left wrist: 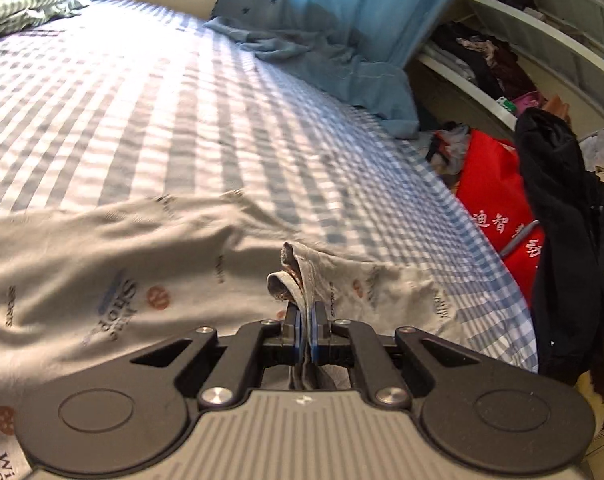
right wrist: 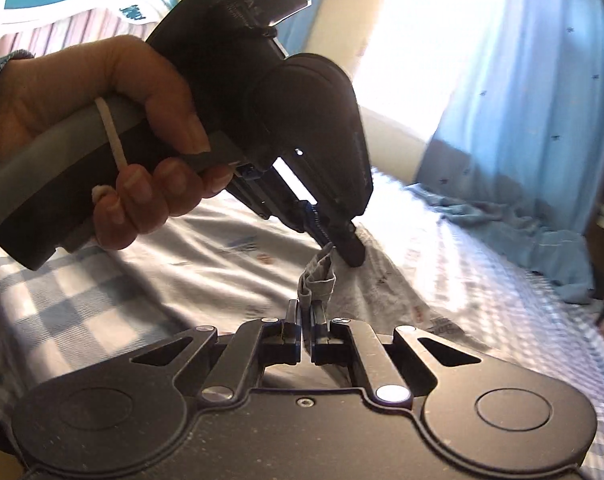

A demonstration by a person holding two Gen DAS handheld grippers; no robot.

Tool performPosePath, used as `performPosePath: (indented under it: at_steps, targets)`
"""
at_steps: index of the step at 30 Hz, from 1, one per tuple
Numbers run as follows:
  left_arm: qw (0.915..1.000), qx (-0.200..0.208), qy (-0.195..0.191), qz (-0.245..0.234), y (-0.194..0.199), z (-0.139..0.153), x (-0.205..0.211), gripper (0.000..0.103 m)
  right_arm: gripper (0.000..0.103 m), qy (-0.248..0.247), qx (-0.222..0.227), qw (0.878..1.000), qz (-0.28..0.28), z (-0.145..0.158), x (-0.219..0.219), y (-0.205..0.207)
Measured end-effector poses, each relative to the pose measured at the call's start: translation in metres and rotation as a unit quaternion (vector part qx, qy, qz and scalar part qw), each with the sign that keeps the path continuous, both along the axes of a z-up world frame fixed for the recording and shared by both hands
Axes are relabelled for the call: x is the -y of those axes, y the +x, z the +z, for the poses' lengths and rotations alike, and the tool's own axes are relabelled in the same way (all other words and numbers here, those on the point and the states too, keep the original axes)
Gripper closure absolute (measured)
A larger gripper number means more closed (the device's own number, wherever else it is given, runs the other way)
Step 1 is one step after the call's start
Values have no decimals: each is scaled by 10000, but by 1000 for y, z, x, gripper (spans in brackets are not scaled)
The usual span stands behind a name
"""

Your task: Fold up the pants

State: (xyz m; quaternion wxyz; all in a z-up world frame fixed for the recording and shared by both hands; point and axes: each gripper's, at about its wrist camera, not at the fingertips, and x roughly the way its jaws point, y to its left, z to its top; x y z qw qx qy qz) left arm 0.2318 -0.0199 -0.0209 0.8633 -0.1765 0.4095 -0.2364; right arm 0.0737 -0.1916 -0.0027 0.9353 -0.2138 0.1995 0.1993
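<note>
Lying on the checked bed (left wrist: 181,120), the grey pants (left wrist: 101,272) have bunched edges pinched by both left tongs (left wrist: 306,320) and right tongs (right wrist: 306,320), close together; bare sheet stretches beyond.

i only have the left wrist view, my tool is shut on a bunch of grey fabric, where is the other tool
Observer: The right tool is shut on a fold of the same grey pants, close to the left tool.
Operator: are the two touching
Observer: Not quite; a short bunched strip of cloth runs between them.
Operator: who's holding mine
Observer: A bare hand grips its handle, with a white zip tie around the handle.
</note>
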Motion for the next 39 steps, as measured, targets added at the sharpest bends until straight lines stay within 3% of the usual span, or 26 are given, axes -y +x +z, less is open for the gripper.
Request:
performPosePath:
  at_steps: [4, 9, 10, 12, 13, 15, 17, 21, 22, 27, 29, 32, 35, 38, 39]
  targets:
    - [9995, -101, 272, 81, 4, -21, 1, 98, 100, 51, -270, 9996, 11, -16, -21, 7]
    - [9991, -26, 405, 103, -3, -31, -5, 94, 98, 194, -390, 9990, -47, -26, -16, 9]
    - [9990, -10, 429, 120, -3, -31, -5, 92, 94, 206, -377, 9991, -55, -28, -14, 9]
    - [9987, 16, 489, 157, -5, -29, -8, 69, 87, 280, -335, 9990, -88, -26, -4, 10]
    - [9985, 50, 515, 197, -7, -27, -8, 62, 77, 333, -313, 9989, -109, -25, -1, 9]
    - [9972, 159, 647, 350, -11, -22, -10, 33, 57, 439, -238, 9985, -204, -25, 10, 7]
    - [9943, 408, 856, 487, -18, -16, -9, 24, 31, 530, -135, 9979, -361, -25, 20, -3]
    - [9828, 951, 1414, 708, -31, -7, 4, 2, 6, 683, 182, 9936, -879, -22, 50, -19]
    - [9797, 1083, 1534, 696, -32, -7, 11, 1, 1, 682, 272, 9917, -1052, -22, 59, -21]
    - [9651, 1447, 2053, 744, -30, -15, 44, 0, 1, 790, 517, 9704, -2222, -21, 114, -4]
    - [9595, 1411, 2276, 871, -25, -24, 53, 0, 1, 755, 598, 9611, -2588, -21, 133, 10]
    - [9608, 1027, 2319, 1120, -16, -42, 54, 1, 1, 696, 640, 9555, -2796, -22, 158, 38]
    - [9682, 945, 1963, 1234, -16, -45, 43, 0, 1, 126, 616, 9523, -2985, -29, 169, 69]
    - [9682, 955, 1927, 1280, -18, -46, 40, 0, 1, -678, 525, 9323, -3515, -46, 178, 88]
    - [9671, 952, 1985, 1271, -18, -46, 42, 0, 1, -728, 448, 9292, -3595, -55, 184, 90]
